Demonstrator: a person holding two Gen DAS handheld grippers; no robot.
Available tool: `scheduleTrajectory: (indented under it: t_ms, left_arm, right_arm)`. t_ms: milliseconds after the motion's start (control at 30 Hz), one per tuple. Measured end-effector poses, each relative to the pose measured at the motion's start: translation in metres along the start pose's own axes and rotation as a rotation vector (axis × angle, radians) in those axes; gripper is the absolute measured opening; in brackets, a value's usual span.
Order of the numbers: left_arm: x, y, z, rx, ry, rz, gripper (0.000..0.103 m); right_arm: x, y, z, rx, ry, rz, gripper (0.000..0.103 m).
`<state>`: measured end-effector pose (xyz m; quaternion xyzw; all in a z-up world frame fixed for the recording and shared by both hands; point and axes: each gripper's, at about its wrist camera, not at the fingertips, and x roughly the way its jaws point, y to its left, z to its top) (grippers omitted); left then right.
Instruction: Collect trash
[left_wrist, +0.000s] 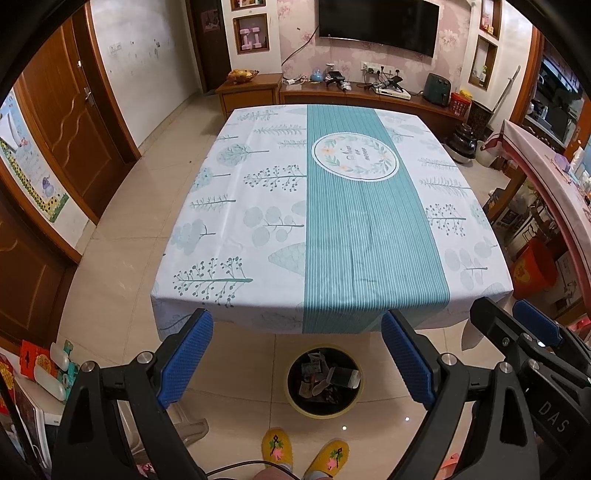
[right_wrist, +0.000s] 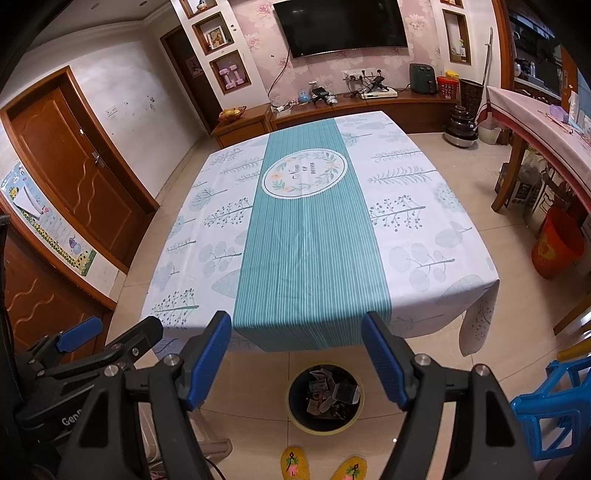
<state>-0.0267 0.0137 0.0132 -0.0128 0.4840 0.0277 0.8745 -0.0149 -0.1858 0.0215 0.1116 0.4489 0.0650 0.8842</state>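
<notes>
Left hand-held gripper (left_wrist: 297, 360) and right hand-held gripper (right_wrist: 297, 363): both jaws wide, nothing between pads, held side by side above floor near tabletop (left_wrist: 258, 192) edge. Bin (left_wrist: 325, 382) on floor just before tabletop, between it and slippers (left_wrist: 277, 446); trash (left_wrist: 334, 376) lies inside bin. Tablecloth (right_wrist: 306, 229) covers tabletop.

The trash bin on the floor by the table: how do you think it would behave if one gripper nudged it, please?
The trash bin would probably slide easily: the tiled floor looks glossy. Squat and round, it seems unlikely to tip. The wrappers inside look light, so little resistance.
</notes>
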Motion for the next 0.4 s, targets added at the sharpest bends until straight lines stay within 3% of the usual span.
scheduleTrajectory:
  t_ms: [400]
  left_arm:
    - [0.0035,-0.0002,-0.0057,0.014,0.012,-0.003,0.091]
  right_arm:
    - [-0.0007,0.0008,-0.0004,0.001,0.001,0.001,0.073]
